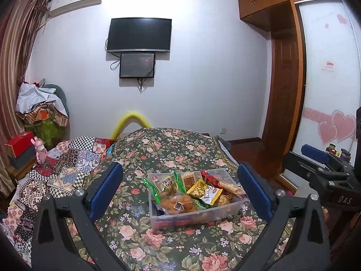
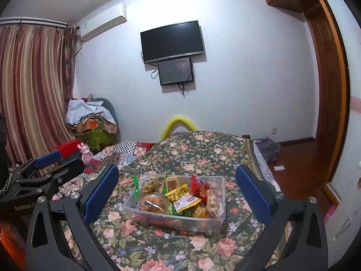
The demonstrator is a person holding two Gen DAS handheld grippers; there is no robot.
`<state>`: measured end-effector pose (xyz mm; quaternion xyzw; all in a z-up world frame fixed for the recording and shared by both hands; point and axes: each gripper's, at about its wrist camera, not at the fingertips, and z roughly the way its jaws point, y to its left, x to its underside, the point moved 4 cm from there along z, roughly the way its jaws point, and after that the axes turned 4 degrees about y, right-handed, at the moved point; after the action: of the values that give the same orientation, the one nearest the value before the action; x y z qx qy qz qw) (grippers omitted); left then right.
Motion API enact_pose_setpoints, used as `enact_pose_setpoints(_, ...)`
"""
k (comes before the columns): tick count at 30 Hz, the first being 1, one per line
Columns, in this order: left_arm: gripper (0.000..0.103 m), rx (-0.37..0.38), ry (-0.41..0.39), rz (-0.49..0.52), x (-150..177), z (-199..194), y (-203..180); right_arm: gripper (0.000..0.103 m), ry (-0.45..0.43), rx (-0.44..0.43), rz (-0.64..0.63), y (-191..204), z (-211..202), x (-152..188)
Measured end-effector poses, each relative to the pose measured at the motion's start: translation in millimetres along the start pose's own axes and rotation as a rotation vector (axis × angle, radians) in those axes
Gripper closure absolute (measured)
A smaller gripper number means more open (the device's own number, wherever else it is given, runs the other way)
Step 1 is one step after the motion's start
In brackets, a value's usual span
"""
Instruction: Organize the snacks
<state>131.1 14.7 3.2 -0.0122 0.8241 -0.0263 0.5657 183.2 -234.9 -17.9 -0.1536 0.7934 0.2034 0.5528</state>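
A clear plastic bin (image 1: 191, 219) (image 2: 171, 222) stands on the floral bedspread (image 1: 169, 149) (image 2: 203, 149), heaped with snack packets. On top lie a yellow packet (image 1: 198, 188) (image 2: 178, 193), a red packet (image 1: 209, 177) (image 2: 199, 187) and a white-and-yellow one (image 1: 211, 195) (image 2: 187, 202). My left gripper (image 1: 179, 169) is open wide, its blue pads (image 1: 106, 189) short of the bin, nothing between them. My right gripper (image 2: 176, 169) is open too, likewise short of the bin and empty. Each gripper shows at the edge of the other's view.
A patchwork quilt (image 1: 67, 164) and a pink toy (image 1: 40, 151) lie left of the floral cover. A red box (image 1: 20, 142) and piled clothes (image 2: 90, 117) stand by the curtain. To the right are wood floor (image 2: 293, 158) and a wardrobe (image 1: 327, 79). A TV (image 1: 140, 35) hangs ahead.
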Motion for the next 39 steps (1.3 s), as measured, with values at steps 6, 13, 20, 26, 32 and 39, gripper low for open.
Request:
enact_pose_setpoints(6,0.000,0.002,0.003,0.008,1.6,0.8,-1.6,0.000,0.002,0.002,0.004,-0.5,-0.2,-0.1)
enact_pose_setpoints(13,0.000,0.004,0.002,0.007,2.2,1.0,-2.6,0.000,0.003,0.003,0.000,0.5,0.1,0.7)
enact_pose_setpoints(20,0.000,0.021,-0.003,-0.007,1.8,-1.3,-3.4,0.000,0.002,0.004,0.000,1.6,-0.1,0.7)
enact_pose_setpoints(26,0.000,0.030,0.003,-0.014,1.3,-0.5,-2.0,0.000,-0.001,0.008,-0.001,1.4,0.6,1.0)
enact_pose_setpoints(32,0.000,0.020,-0.002,-0.012,1.1,-2.2,-2.9,0.000,-0.004,0.009,-0.002,1.4,0.6,0.9)
enact_pose_setpoints(39,0.000,0.050,0.009,-0.001,2.7,-3.5,-7.8,0.000,-0.005,0.008,0.007,-1.3,0.0,0.9)
